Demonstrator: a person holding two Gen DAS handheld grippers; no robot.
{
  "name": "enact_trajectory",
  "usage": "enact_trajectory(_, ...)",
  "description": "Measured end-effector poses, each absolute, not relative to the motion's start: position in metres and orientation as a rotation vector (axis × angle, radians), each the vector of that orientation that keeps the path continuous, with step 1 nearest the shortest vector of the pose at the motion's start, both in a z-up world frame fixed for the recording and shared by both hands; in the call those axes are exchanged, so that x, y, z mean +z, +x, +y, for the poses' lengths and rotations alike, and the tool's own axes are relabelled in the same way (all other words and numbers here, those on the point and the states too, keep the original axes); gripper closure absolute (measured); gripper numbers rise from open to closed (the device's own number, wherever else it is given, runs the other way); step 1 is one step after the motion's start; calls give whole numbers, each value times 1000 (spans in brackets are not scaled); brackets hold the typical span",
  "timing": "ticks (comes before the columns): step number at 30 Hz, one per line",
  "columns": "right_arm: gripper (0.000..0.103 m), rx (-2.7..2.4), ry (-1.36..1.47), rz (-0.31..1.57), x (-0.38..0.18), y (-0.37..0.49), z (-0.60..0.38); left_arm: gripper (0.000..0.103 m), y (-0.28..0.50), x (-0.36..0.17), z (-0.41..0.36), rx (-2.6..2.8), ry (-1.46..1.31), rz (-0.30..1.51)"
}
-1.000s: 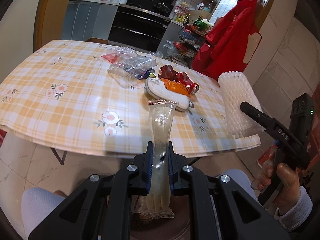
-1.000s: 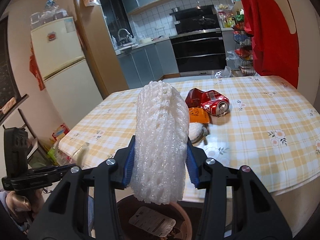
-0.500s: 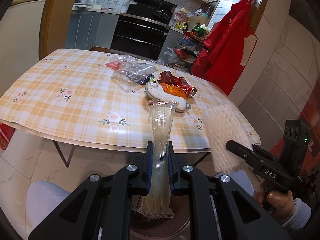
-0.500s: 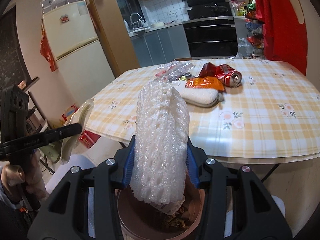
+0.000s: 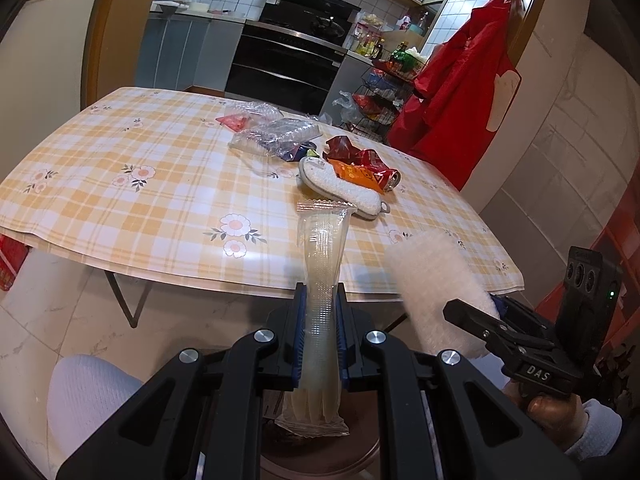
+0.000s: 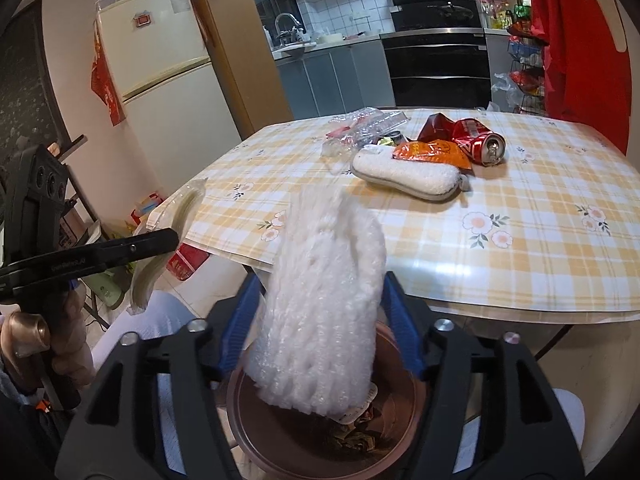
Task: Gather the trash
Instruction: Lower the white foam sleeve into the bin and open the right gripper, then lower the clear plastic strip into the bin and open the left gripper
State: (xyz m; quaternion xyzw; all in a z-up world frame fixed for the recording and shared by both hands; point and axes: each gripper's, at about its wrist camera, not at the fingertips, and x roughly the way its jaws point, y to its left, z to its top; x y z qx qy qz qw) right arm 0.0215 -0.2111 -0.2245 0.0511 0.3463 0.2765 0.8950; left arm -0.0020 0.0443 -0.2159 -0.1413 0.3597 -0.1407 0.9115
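A white foam net sleeve [image 6: 324,300] stands between the jaws of my right gripper [image 6: 320,312], its top blurred and its lower end inside the brown bin [image 6: 256,432]. The jaws are opening, and a gap shows between each blue pad and the foam. My left gripper [image 5: 320,320] is shut on a clear packet of plastic cutlery [image 5: 322,264], held upright above the same bin [image 5: 360,452]. In the left wrist view, the right gripper [image 5: 480,312] and the foam net [image 5: 436,280] sit low on the right.
The table with a yellow checked cloth [image 6: 500,248] carries a crushed red can [image 6: 480,146], an orange wrapper [image 6: 432,152], a white fluffy pad [image 6: 408,174] and clear plastic packaging [image 6: 360,128]. A person's knees flank the bin. A fridge [image 6: 160,80] stands at left.
My right gripper came down over the bin and its jaws spread, letting go of the foam net, which is sinking into the bin. The left gripper stayed put with its packet.
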Motion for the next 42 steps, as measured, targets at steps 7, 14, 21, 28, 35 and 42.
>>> enact_trajectory(7,13,554,113,680,-218,19,-214,90,-4,-217,43,-299,-279,737)
enact_trajectory(14,6,416,121,626,-212,21,-228,90,-3,-220,37,-315,-256,748)
enact_trajectory(21,6,344,143,594,-211,23,-242,90,-2,-224,26,-342,-220,766)
enact_trajectory(28,6,313,178,591,-214,25,-253,90,-1,-228,11,-379,-180,787)
enact_trajectory(35,6,299,193,594,-215,26,-257,57,-3,-226,-1,-443,-156,771)
enact_trajectory(42,6,289,204,605,-217,27,-259,15,-7,-219,-3,-407,-129,725)
